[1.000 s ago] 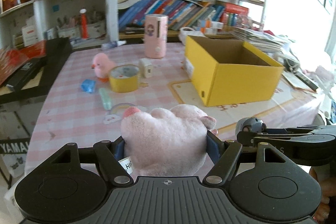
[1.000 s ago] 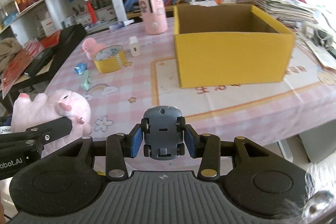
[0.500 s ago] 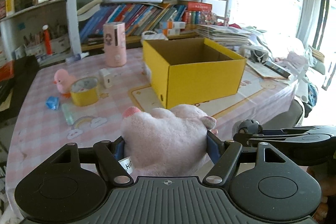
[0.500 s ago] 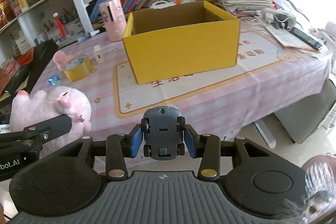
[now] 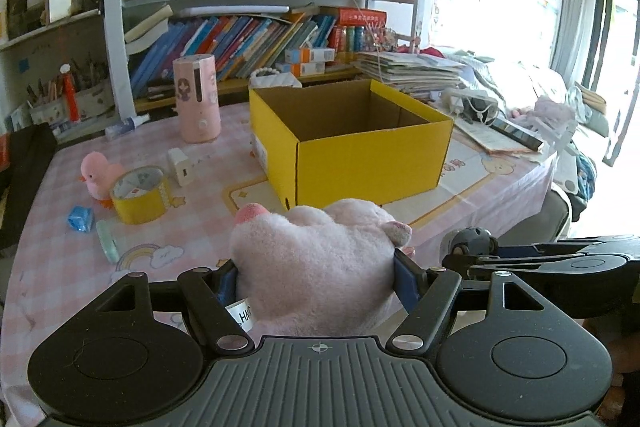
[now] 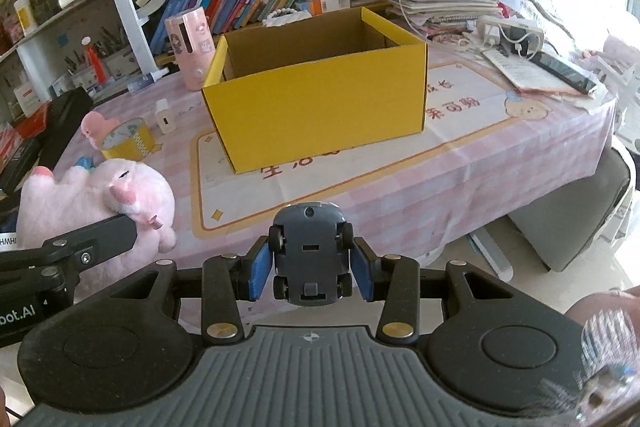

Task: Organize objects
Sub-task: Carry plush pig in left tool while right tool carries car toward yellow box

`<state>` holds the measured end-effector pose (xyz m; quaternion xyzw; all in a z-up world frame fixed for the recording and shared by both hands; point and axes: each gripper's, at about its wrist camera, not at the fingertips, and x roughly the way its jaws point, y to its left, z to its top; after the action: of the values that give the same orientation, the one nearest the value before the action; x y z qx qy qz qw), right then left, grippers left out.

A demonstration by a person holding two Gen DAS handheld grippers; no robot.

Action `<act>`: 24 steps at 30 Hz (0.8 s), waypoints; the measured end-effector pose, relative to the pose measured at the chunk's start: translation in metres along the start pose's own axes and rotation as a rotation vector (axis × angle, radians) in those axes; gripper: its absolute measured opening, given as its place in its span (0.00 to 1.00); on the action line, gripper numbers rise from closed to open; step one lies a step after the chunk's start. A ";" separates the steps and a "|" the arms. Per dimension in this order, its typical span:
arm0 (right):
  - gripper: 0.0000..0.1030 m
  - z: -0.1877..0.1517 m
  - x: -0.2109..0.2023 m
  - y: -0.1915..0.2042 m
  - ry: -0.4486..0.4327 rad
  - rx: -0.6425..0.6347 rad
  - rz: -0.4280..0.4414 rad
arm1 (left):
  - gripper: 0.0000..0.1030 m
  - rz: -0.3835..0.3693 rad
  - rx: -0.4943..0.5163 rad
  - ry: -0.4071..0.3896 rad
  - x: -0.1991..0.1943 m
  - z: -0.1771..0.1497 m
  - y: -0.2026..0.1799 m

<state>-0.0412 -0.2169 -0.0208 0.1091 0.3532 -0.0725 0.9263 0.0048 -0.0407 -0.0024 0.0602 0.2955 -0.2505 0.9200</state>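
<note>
My left gripper (image 5: 318,273) is shut on a pink plush pig (image 5: 316,263), held in front of the table's near edge. The pig also shows at the left of the right wrist view (image 6: 96,203). My right gripper (image 6: 310,265) is shut on a grey toy car (image 6: 310,251), held off the table's front edge. The car's tip shows in the left wrist view (image 5: 472,239). An open, empty yellow cardboard box (image 5: 352,143) (image 6: 316,99) stands on the pink checked table ahead of both grippers.
On the table's left lie a yellow tape roll (image 5: 138,195), a pink duck (image 5: 96,175), a white charger (image 5: 180,167), a blue wrapper (image 5: 80,219), a green tube (image 5: 107,241) and a pink cylinder (image 5: 196,99). Bookshelves stand behind. Papers and a power strip (image 6: 512,31) lie at the right.
Both grippers have pulled back from the table and swung right. The box now appears more central and farther away. Both holds are unchanged.
</note>
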 end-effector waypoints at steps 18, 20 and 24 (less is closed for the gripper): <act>0.39 0.020 0.019 -0.008 0.007 0.006 -0.003 | 0.71 -0.007 0.025 -0.009 0.019 0.015 -0.005; 0.39 0.021 0.019 -0.008 0.008 0.006 -0.003 | 0.71 -0.007 0.022 -0.010 0.022 0.017 -0.005; 0.39 0.026 0.024 -0.012 0.010 0.006 -0.005 | 0.71 -0.006 0.022 -0.013 0.027 0.020 -0.005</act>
<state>-0.0090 -0.2363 -0.0201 0.1114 0.3578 -0.0757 0.9240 0.0314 -0.0621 -0.0008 0.0678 0.2867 -0.2569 0.9204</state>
